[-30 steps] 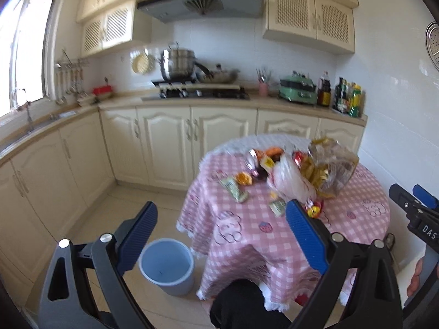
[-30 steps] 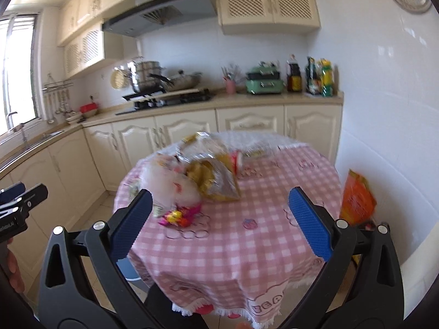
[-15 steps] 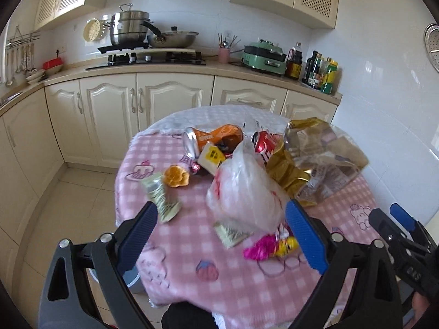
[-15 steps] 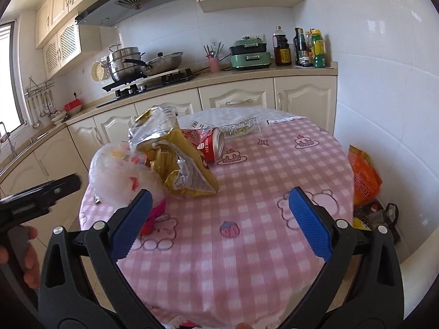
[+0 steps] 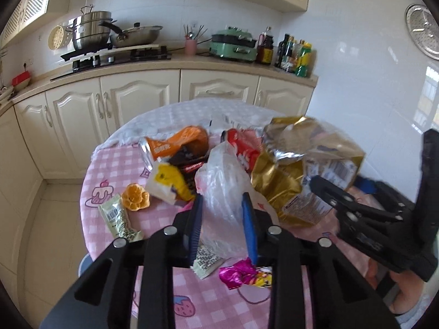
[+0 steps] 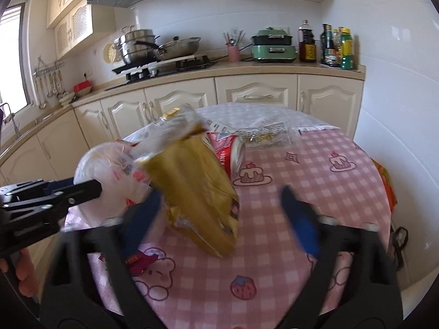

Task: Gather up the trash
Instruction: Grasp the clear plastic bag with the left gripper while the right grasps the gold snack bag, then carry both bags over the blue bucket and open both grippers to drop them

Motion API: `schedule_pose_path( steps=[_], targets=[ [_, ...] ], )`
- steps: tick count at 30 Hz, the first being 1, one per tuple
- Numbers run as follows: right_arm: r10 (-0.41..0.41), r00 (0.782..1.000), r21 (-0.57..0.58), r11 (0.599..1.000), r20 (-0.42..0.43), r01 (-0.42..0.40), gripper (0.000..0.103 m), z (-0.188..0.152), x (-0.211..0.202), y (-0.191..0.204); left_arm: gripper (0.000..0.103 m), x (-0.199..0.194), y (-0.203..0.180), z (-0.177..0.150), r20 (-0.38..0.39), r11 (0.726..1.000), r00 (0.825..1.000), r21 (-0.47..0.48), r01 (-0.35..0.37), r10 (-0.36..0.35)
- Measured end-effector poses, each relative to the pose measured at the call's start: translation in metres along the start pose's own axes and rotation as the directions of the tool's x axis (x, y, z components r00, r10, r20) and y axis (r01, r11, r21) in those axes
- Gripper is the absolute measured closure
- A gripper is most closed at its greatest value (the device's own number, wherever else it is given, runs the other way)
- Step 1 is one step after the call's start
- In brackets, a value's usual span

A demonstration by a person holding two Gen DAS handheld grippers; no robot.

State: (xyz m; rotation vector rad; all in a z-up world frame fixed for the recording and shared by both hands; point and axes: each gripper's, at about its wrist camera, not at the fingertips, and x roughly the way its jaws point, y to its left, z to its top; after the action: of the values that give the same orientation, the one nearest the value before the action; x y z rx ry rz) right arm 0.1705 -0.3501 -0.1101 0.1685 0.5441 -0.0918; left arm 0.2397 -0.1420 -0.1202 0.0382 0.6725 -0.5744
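Both your grippers have moved in over the pink checked table [image 6: 315, 170] since the earlier frame. Your left gripper [image 5: 222, 222] is closing its jaws around the clear plastic bag [image 5: 222, 181] at centre frame; your right gripper [image 6: 219, 213] is closing blurred jaws, the gold snack bag [image 6: 197, 181] between them.

Each wrist camera looks forward and downward, close over the table [image 5: 115, 164]. Both views share the gold bag [image 5: 277, 175] and the kitchen counter [image 6: 274, 68].

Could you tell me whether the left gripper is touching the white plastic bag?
Cannot tell. In the left wrist view the left gripper is closing with the white plastic bag between its jaws, but pad contact is unclear.
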Motion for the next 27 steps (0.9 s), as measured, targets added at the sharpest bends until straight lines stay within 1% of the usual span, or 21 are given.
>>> schedule_pose_path(
  steps=[1, 2, 3, 6, 7, 8, 9, 10, 11, 13, 15, 16, 17, 19, 21, 22, 24, 25, 26, 27],
  targets=[
    [0.009, 1.000, 0.008, 1.000, -0.005, -0.009, 0.088, 0.001, 0.000, -0.001, 0.077, -0.004, -0.001, 0.000, 0.013, 1.000, 1.000, -0.002, 0.012, -0.012],
    [0.008, 1.000, 0.013, 1.000, 0.005, -0.008, 0.089, 0.001, -0.003, -0.003, 0.078, -0.009, -0.003, 0.001, 0.033, 1.000, 0.999, -0.004, 0.024, -0.024],
    [0.007, 1.000, 0.012, 1.000, 0.018, -0.007, 0.094, 0.001, -0.006, -0.003, 0.078, -0.016, -0.003, 0.003, 0.063, 0.999, 0.997, -0.007, 0.037, -0.037],
    [-0.021, 0.995, 0.011, 1.000, 0.100, 0.020, 0.098, 0.005, -0.024, -0.002, 0.079, -0.035, -0.004, 0.010, 0.147, 0.998, 0.987, -0.014, 0.060, -0.057],
    [-0.037, 0.988, 0.006, 0.999, 0.150, 0.036, 0.098, 0.009, -0.034, 0.002, 0.079, -0.043, -0.004, 0.012, 0.176, 0.998, 0.982, -0.019, 0.067, -0.062],
    [-0.044, 0.984, 0.004, 0.999, 0.172, 0.044, 0.099, 0.011, -0.040, 0.005, 0.079, -0.054, -0.003, 0.014, 0.214, 0.997, 0.974, -0.027, 0.079, -0.072],
    [-0.049, 0.978, -0.001, 0.999, 0.200, 0.051, 0.099, 0.015, -0.046, 0.009, 0.079, -0.062, -0.001, 0.015, 0.236, 0.996, 0.969, -0.031, 0.084, -0.075],
    [-0.049, 0.968, -0.016, 0.998, 0.247, 0.055, 0.099, 0.020, -0.058, 0.019, 0.079, -0.072, 0.000, 0.015, 0.262, 0.996, 0.962, -0.034, 0.086, -0.074],
    [-0.037, 0.961, -0.027, 0.999, 0.272, 0.046, 0.099, 0.023, -0.066, 0.026, 0.079, -0.082, 0.002, 0.016, 0.285, 0.996, 0.956, -0.037, 0.084, -0.070],
    [0.016, 0.948, -0.058, 0.998, 0.319, 0.003, 0.099, 0.031, -0.081, 0.048, 0.079, -0.109, 0.011, 0.014, 0.348, 0.997, 0.936, -0.041, 0.063, -0.045],
    [0.059, 0.940, -0.092, 0.995, 0.336, -0.029, 0.099, 0.035, -0.089, 0.070, 0.079, -0.132, 0.023, 0.011, 0.389, 0.997, 0.921, -0.061, 0.046, -0.019],
    [0.114, 0.934, -0.116, 0.990, 0.339, -0.079, 0.099, 0.038, -0.091, 0.089, 0.079, -0.142, 0.032, 0.008, 0.406, 0.997, 0.914, -0.071, 0.033, -0.002],
    [0.152, 0.931, -0.132, 0.985, 0.332, -0.114, 0.099, 0.038, -0.091, 0.101, 0.079, -0.152, 0.040, 0.004, 0.414, 0.997, 0.910, -0.081, 0.017, 0.018],
    [0.229, 0.925, -0.167, 0.968, 0.303, -0.185, 0.099, 0.038, -0.084, 0.133, 0.079, -0.169, 0.063, -0.006, 0.416, 0.992, 0.905, -0.119, -0.048, 0.094],
    [0.289, 0.921, -0.202, 0.949, 0.260, -0.241, 0.099, 0.032, -0.070, 0.167, 0.079, -0.182, 0.093, -0.020, 0.400, 0.977, 0.899, -0.176, -0.117, 0.180],
    [0.319, 0.919, -0.215, 0.938, 0.231, -0.272, 0.099, 0.028, -0.060, 0.185, 0.079, -0.185, 0.106, -0.027, 0.385, 0.970, 0.899, -0.201, -0.137, 0.207],
    [0.381, 0.911, -0.239, 0.910, 0.157, -0.339, 0.099, 0.016, -0.036, 0.223, 0.079, -0.190, 0.140, -0.046, 0.334, 0.943, 0.897, -0.264, -0.204, 0.288],
    [0.397, 0.909, -0.250, 0.900, 0.128, -0.357, 0.099, 0.009, -0.025, 0.239, 0.079, -0.191, 0.155, -0.054, 0.304, 0.925, 0.894, -0.295, -0.240, 0.329],
    [0.412, 0.907, -0.260, 0.888, 0.089, -0.378, 0.099, 0.002, -0.010, 0.257, 0.079, -0.187, 0.176, -0.066, 0.253, 0.898, 0.890, -0.330, -0.290, 0.380],
    [0.423, 0.904, -0.265, 0.880, 0.055, -0.395, 0.099, -0.003, 0.002, 0.269, 0.079, -0.186, 0.190, -0.074, 0.223, 0.884, 0.889, -0.352, -0.309, 0.399]
  ],
)
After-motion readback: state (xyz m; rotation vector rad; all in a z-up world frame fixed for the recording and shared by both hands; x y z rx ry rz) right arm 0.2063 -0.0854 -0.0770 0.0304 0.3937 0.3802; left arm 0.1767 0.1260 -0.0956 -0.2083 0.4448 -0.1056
